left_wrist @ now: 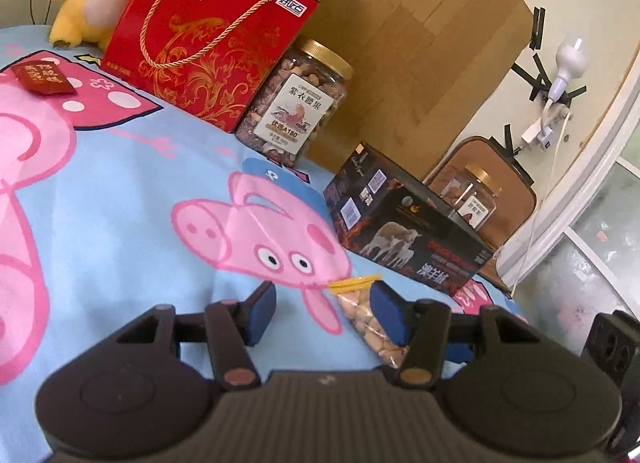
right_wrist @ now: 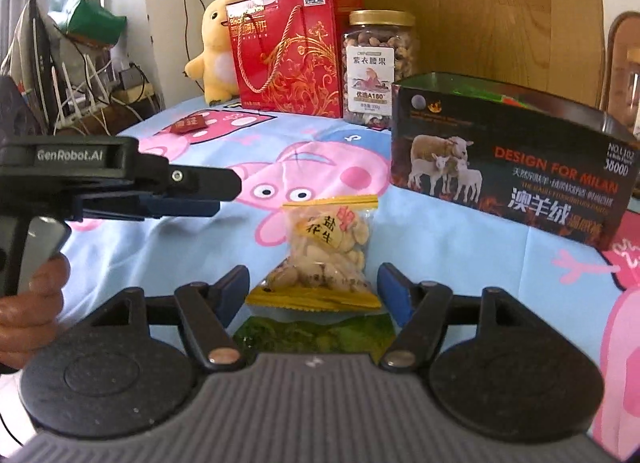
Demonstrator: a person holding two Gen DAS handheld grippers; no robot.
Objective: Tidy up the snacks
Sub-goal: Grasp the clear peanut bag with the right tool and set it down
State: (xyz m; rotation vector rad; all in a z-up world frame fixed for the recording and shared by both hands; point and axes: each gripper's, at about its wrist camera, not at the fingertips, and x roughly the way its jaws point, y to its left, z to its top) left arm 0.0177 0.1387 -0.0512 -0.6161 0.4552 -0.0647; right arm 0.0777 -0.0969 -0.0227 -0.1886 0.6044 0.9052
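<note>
A clear peanut packet (right_wrist: 329, 247) with yellow ends lies on the cartoon-pig sheet, between and just ahead of my right gripper's (right_wrist: 314, 287) open blue fingers; I cannot tell whether they touch it. In the left wrist view the same packet (left_wrist: 370, 321) lies against the inside of the right finger of my open left gripper (left_wrist: 326, 313). The left gripper (right_wrist: 192, 193) shows side-on in the right wrist view, hovering left of the packet. A black open box (right_wrist: 508, 167) stands to the right; it also shows in the left wrist view (left_wrist: 404, 231). A small red packet (left_wrist: 42, 79) lies far left.
A red gift box (right_wrist: 296, 55), a nut jar (right_wrist: 378, 67) and a yellow plush (right_wrist: 218, 51) line the back against a wooden board. A second jar (left_wrist: 474, 199) stands behind the black box. A green packet (right_wrist: 312, 333) lies under my right gripper. Cables hang at the left.
</note>
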